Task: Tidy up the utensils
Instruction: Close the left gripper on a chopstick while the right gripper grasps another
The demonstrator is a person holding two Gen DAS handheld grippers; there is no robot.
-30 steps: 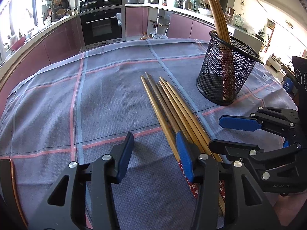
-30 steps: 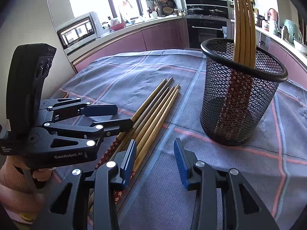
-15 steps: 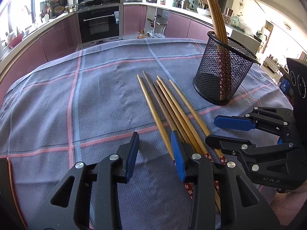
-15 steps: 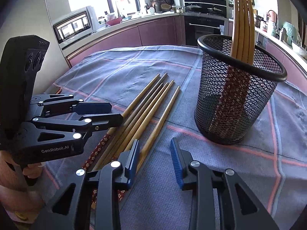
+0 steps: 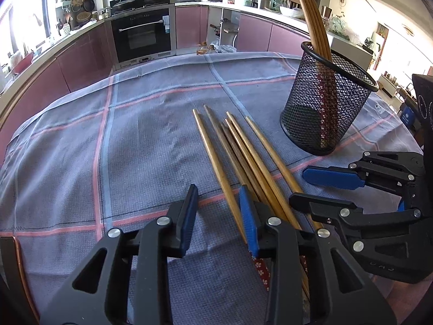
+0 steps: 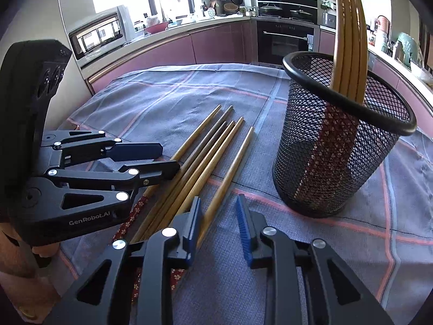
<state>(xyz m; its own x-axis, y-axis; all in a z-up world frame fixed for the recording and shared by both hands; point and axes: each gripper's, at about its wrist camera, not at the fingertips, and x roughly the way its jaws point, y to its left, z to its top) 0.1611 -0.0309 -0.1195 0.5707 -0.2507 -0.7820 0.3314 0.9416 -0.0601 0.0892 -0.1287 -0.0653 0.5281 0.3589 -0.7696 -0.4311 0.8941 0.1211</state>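
Several wooden chopsticks (image 5: 243, 157) (image 6: 205, 157) lie side by side on the checked cloth, tips pointing away. A black mesh cup (image 5: 324, 113) (image 6: 338, 162) stands upright to their right and holds more chopsticks (image 5: 314, 21) (image 6: 349, 40). My left gripper (image 5: 218, 203) (image 6: 170, 158) hovers over the left side of the bundle with its jaws closing. The leftmost chopstick lies just inside its right finger, unpinched. My right gripper (image 6: 217, 211) (image 5: 297, 187) is closing too. The rightmost chopstick runs between its fingers, close to the left one, and neither pad presses it.
A grey-blue cloth with pink stripes (image 5: 135, 149) covers the table. The table's wooden edge (image 5: 19, 270) shows at the near left. A person's hand (image 6: 16, 284) holds the left gripper's handle. Kitchen counters and an oven (image 5: 143, 35) stand far behind.
Both grippers' jaws have narrowed. The rightmost chopstick has slid apart from the bundle, leaving a gap. Both grippers stay over the near ends of the chopsticks.
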